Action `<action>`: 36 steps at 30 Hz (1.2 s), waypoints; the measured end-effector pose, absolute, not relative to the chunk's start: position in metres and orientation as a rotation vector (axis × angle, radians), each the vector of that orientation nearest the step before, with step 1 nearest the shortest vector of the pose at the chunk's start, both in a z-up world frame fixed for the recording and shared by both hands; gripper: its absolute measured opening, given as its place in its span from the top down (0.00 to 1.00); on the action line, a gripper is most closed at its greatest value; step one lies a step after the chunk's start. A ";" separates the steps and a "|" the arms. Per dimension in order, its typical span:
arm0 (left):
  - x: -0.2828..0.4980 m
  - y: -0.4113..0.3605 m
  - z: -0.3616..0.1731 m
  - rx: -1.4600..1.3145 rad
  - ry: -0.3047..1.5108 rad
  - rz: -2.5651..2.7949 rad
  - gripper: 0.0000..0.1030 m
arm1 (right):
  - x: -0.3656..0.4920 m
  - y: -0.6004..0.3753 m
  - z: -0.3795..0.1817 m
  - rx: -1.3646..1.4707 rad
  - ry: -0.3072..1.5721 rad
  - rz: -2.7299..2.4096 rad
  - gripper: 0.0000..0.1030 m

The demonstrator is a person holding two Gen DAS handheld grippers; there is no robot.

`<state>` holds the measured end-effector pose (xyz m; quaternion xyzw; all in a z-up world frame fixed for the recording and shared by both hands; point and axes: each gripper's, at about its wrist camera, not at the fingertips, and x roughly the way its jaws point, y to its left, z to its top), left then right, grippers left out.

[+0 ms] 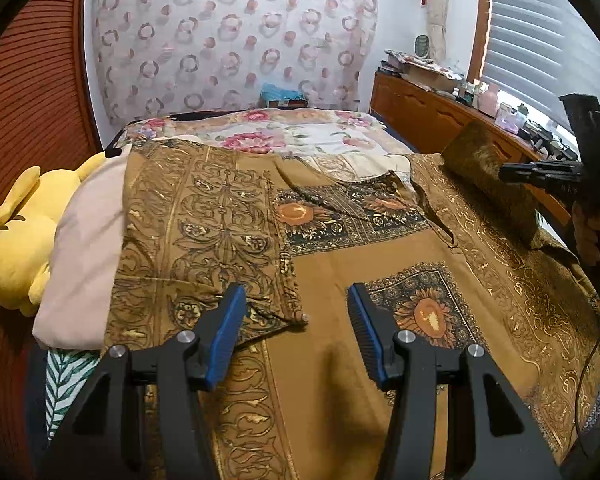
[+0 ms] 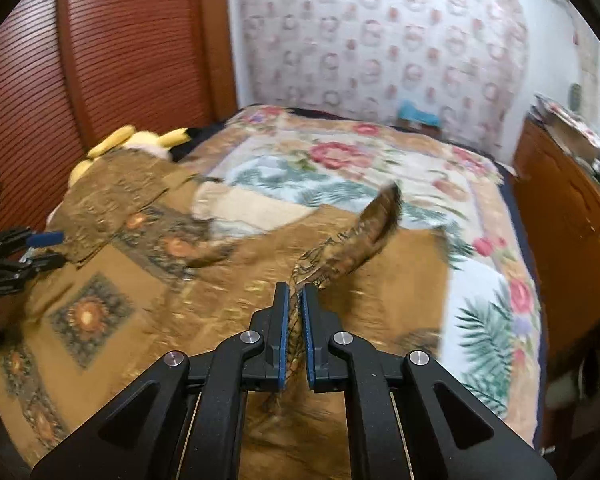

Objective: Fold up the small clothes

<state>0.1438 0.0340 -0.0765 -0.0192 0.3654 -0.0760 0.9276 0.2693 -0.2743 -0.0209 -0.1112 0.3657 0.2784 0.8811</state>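
Brown patterned cloth (image 1: 340,240) spread on the bed (image 2: 340,152) is pinched at one edge by the right gripper (image 2: 294,320) while the left gripper (image 1: 296,320) is held spread and empty above it, a fold seemingly begun, to be carried across next.

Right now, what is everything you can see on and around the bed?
patterned garment: one, brown and gold, spread across the bed, one edge lifted.
floral bedspread: one, cream with pink flowers, under the garment.
plush toy: one, yellow, at the bed's left edge.
pillow: one, pale pink, beside the plush toy.
wooden dresser: one, brown, right of the bed, cluttered top.
teal box: one, beyond the bed by the wall.
left gripper: open, above the garment.
right gripper: shut on the garment's edge.
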 end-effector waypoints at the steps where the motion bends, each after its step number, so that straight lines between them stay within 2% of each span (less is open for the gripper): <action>1: 0.144 0.035 -0.076 -0.039 0.748 -0.156 0.49 | 0.269 -0.271 -0.023 -0.239 0.766 0.578 0.89; 3: 0.145 0.036 -0.077 -0.041 0.750 -0.153 0.49 | 0.271 -0.269 -0.026 -0.247 0.773 0.572 0.70; 8: 0.152 0.044 -0.075 -0.044 0.750 -0.142 0.49 | 0.287 -0.290 -0.031 -0.252 0.779 0.458 0.60; 18: 0.188 0.074 -0.062 0.032 0.747 -0.054 0.49 | 0.343 -0.343 -0.075 -0.244 0.916 0.301 0.60; 36: 0.271 0.138 -0.062 0.023 0.808 0.001 0.49 | 0.350 -0.357 -0.081 -0.167 0.892 0.327 0.54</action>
